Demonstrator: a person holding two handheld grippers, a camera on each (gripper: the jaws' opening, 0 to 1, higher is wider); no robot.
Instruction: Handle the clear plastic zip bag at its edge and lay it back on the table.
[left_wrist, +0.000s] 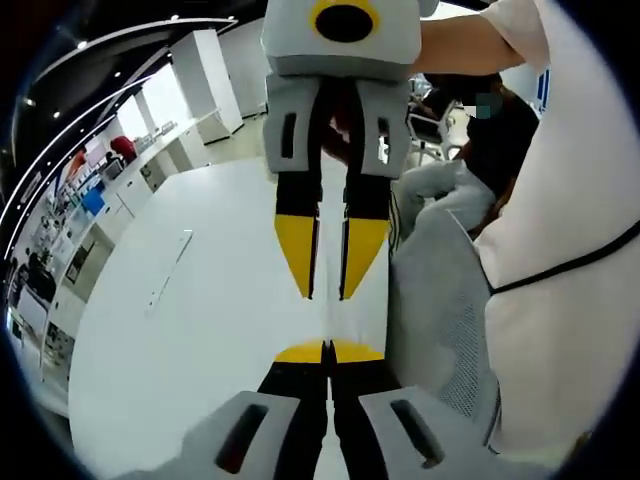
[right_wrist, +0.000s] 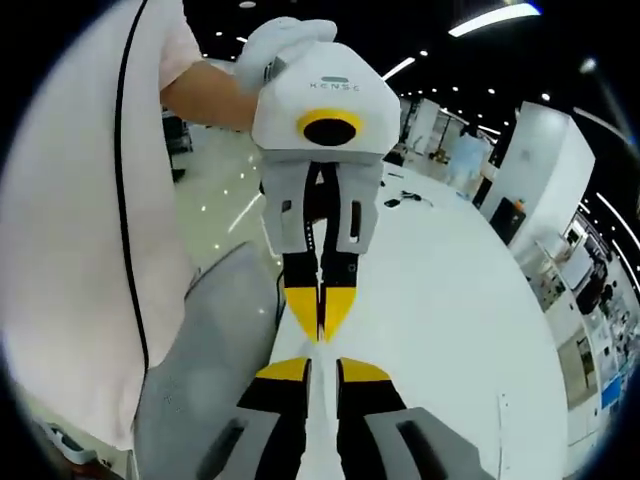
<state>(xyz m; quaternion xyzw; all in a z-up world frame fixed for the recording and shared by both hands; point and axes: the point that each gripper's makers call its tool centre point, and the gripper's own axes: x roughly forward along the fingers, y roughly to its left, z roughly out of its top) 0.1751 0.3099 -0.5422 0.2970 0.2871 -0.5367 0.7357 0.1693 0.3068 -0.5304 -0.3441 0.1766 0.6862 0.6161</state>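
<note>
Left gripper view puts the clear plastic zip bag (left_wrist: 329, 318) in the short gap between the two sets of yellow tips. It reads only as a faint pale strip of film, and its outline is too clear against the white to trace. It appears to be up off the worktop (left_wrist: 200, 330) and held by an edge, which suits the task: a thin film is easier to pinch at its rim than flat on a surface.

The left hand-held gripper (left_wrist: 325, 352) rises from the bottom with its yellow tips pressed together, and I judge them to be pinching that edge. The right hand-held gripper (left_wrist: 330, 272) comes down from the top, nose to nose with it. Its jaws are a narrow slit apart, and whether any film sits in that slit I cannot tell.

In the right gripper view the same meeting shows. The right hand-held gripper (right_wrist: 322, 372) has its tips slightly parted. The left hand-held gripper (right_wrist: 320, 315) is closed just beyond them, carried by a white-gloved hand (right_wrist: 285, 40).

Both tools hover above the near edge of the white worktop (right_wrist: 450, 320). A grey mesh chair back (left_wrist: 440, 320) and the person's white top (left_wrist: 570, 200) are close alongside.
</note>
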